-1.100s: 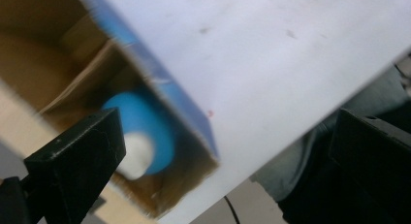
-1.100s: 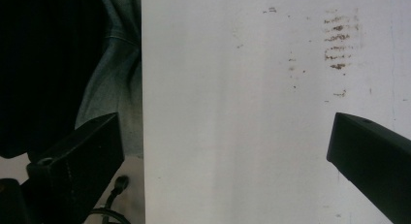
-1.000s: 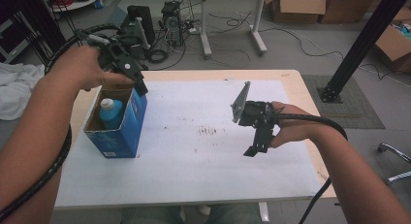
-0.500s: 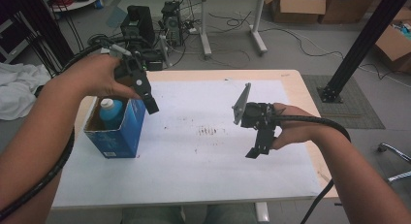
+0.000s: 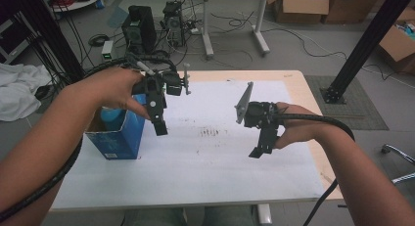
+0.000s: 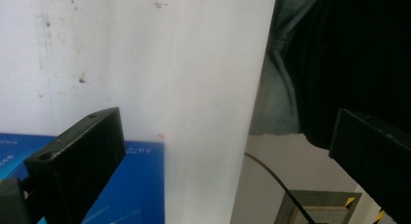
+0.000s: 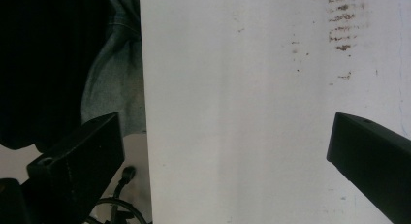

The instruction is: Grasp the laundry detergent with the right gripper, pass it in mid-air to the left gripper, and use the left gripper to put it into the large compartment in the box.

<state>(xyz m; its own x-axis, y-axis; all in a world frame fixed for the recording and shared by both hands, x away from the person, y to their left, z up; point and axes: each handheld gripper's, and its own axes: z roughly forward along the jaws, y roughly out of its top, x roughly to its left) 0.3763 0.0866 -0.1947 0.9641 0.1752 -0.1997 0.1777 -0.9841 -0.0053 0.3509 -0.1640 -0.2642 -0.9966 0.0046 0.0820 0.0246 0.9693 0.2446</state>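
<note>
Step in hand: judged from the scene, you work with the blue carton point(image 5: 117, 138) and the blue-capped bottle point(image 5: 113, 119) standing inside it; the left gripper point(image 5: 160, 127) hangs just off the carton's right side.
Left gripper: released, jaws spread wide with nothing between them in the left gripper view; its camera looks down on the white table cover point(image 6: 160, 64) and a corner of the carton point(image 6: 140, 185).
Right gripper: right gripper point(image 5: 258, 151) also released, jaws well apart, empty, held over the middle-right of the table.
Carton position: near the table's left edge, upright, top open, bottle neck showing above the rim.
Doing it well: if you go for the bottle, bring the left jaws straight over the open top and close on the cap or neck, not on the carton wall. A skewed approach may tip the carton, in my judgement.
Support: the right gripper is well apart from the carton; you may need it to steady the carton wall while you lift.
Surroundings: smudge marks point(image 5: 211, 133) at the cover's middle, harmless. Computer towers point(image 5: 139, 28), cables and cardboard boxes point(image 5: 298, 8) lie on the floor beyond the far edge.
In the way: the left gripper's trailing cable point(image 5: 44, 187) loops past the carton's near side; keep it off the carton.
</note>
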